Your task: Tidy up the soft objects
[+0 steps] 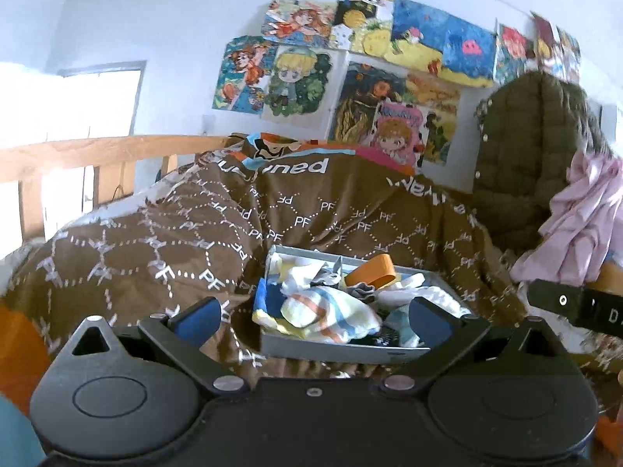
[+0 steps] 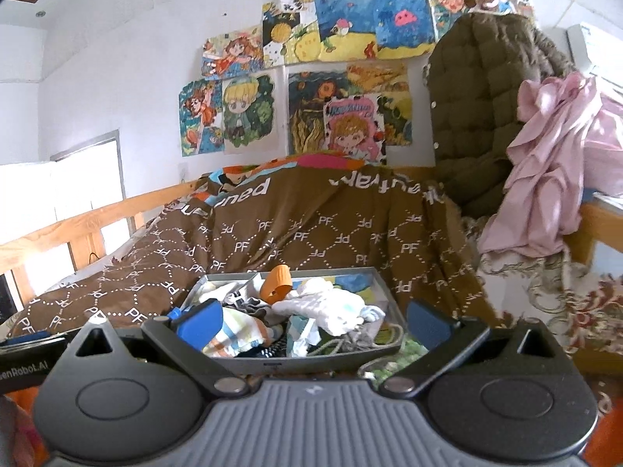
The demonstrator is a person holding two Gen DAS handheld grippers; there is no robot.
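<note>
A grey tray (image 1: pixel 331 348) sits on a brown patterned blanket (image 1: pixel 163 241) on a bed, full of soft things: a striped white, blue and orange cloth (image 1: pixel 331 311), white socks (image 1: pixel 412 292) and an orange roll (image 1: pixel 373 274). My left gripper (image 1: pixel 313 317) is open and empty, just before the tray's near edge. The same tray (image 2: pixel 311 362) shows in the right wrist view, holding a white plush cloth (image 2: pixel 335 307), a striped cloth (image 2: pixel 241 334) and the orange roll (image 2: pixel 277 281). My right gripper (image 2: pixel 311 319) is open and empty over the tray's near side.
A wooden bed rail (image 1: pixel 97 155) runs along the left. An olive quilted coat (image 2: pixel 479 109) and a pink garment (image 2: pixel 553 163) hang at the right. Posters (image 2: pixel 311 78) cover the far wall. The other gripper's body (image 1: pixel 576 303) shows at the right edge.
</note>
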